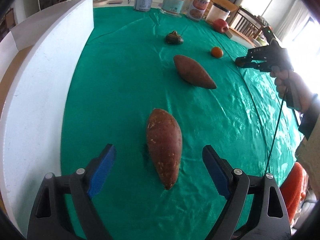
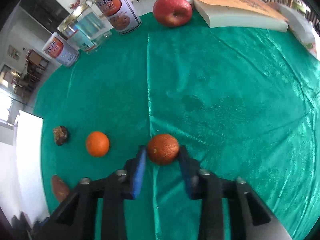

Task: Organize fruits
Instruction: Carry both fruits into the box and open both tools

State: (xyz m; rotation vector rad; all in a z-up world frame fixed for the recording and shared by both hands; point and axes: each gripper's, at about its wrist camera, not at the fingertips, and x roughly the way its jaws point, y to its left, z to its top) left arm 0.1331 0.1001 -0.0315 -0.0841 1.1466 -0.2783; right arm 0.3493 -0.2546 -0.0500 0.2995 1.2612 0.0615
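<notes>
My right gripper (image 2: 162, 152) pinches a mandarin (image 2: 163, 149) squarely between its jaws, while my left gripper (image 1: 159, 158), jaws spread, straddles the sweet potato (image 1: 164, 147) lying lengthwise between them.

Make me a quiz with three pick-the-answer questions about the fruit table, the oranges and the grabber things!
1. Where does the red apple sit?
A. At the far edge of the green cloth, beside a printed can
B. Between the left gripper's fingers
C. On top of a can

2. How many small oranges show in the right wrist view?
A. One
B. Two
C. Four

3. What is the right gripper doing?
A. Hanging wide open over bare cloth
B. Closed on an orange
C. Holding a sweet potato

Answers:
1. A, the apple rests on the cloth next to the can and a white board.
2. B, one orange is between the fingers and a second orange lies to its left.
3. B, both blue fingers press the sides of the orange.
</notes>
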